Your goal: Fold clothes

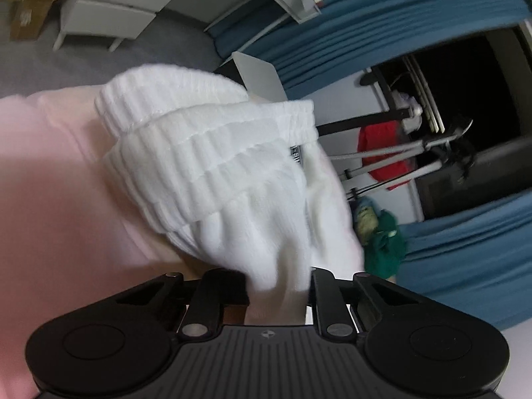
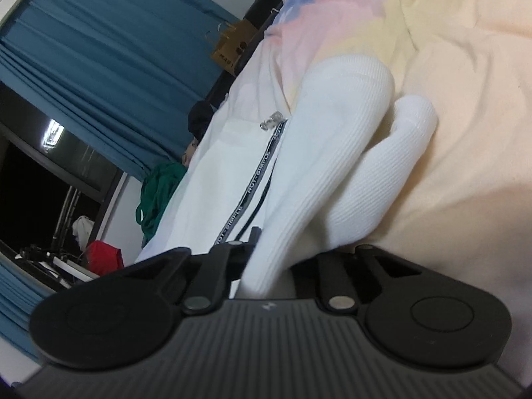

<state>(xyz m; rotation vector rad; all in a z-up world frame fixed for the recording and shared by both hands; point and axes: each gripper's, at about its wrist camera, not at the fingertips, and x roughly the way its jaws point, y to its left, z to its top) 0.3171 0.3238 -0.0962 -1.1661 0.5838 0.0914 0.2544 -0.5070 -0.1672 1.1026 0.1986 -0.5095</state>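
A white garment (image 1: pixel 232 179) with a wide ribbed elastic waistband hangs bunched over the pastel bedsheet (image 1: pixel 50 183). My left gripper (image 1: pixel 277 294) is shut on its white fabric near the waistband. In the right wrist view the same white garment (image 2: pixel 332 153) shows ribbed folds and a black-and-white lettered drawstring (image 2: pixel 252 193). My right gripper (image 2: pixel 271 266) is shut on a ribbed fold of it. The fingertips of both grippers are hidden by cloth.
A bed with pink and yellow sheet (image 2: pixel 449 133) lies under the garment. Blue curtains (image 1: pixel 415 33) (image 2: pixel 83 66), a dark window, a tripod (image 1: pixel 399 159), red cloth (image 1: pixel 379 146), green cloth (image 2: pixel 159 193), a white drawer unit (image 1: pixel 109 13) and cardboard boxes (image 1: pixel 30 3) stand around.
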